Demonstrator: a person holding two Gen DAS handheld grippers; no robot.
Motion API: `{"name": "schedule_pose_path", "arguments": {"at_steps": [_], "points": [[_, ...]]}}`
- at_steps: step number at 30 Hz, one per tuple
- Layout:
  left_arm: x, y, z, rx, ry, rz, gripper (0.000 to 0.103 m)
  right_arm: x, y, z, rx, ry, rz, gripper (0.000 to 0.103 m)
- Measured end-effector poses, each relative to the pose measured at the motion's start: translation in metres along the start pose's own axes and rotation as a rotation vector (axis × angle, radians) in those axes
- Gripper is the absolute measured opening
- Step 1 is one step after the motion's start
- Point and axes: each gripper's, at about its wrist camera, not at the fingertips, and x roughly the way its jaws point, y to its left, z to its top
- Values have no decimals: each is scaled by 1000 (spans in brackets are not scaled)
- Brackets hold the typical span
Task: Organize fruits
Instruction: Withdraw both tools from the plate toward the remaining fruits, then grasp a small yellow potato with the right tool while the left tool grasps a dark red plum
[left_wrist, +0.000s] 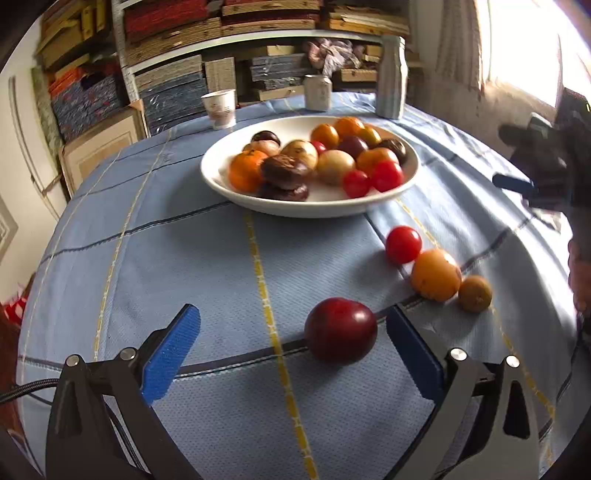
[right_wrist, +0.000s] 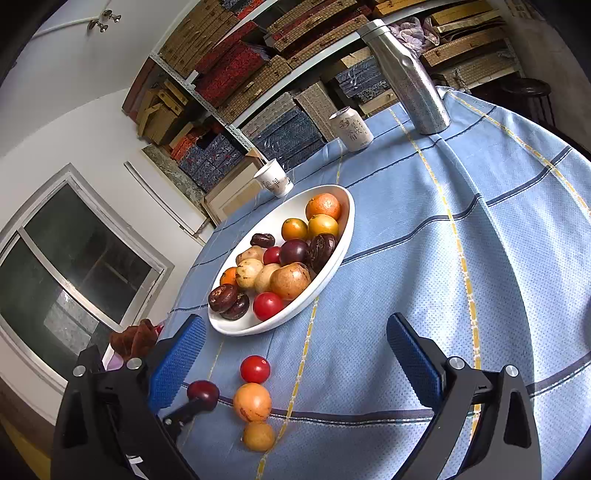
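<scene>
A dark red plum lies on the blue checked tablecloth between the fingers of my open left gripper, closer to the right pad and not clamped. Beyond it, a cherry tomato, an orange fruit and a small brown fruit sit in a row. The white bowl behind them holds several mixed fruits. My right gripper hangs open above the cloth with nothing between its pads. Below it lie the tomato, orange fruit, brown fruit and plum, near the bowl.
A paper cup, a drink can and a steel bottle stand at the table's far edge. Shelves of stacked boxes rise behind. The round table's edge curves off left and right. A window is set in the wall.
</scene>
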Motion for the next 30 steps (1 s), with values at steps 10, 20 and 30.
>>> {"name": "schedule_pose_path", "arguments": {"at_steps": [10,20,30], "points": [[-6,-14,-2,49,-31,-27,93,1,2,-2,-10,3,-3,99],[2,-28,-2,93,13,-95,67,4,14,-10,-84,27,-19,99],[17,-15,-2,14,81,-159,38,5,58,-49,-369,129,-21,93]]}}
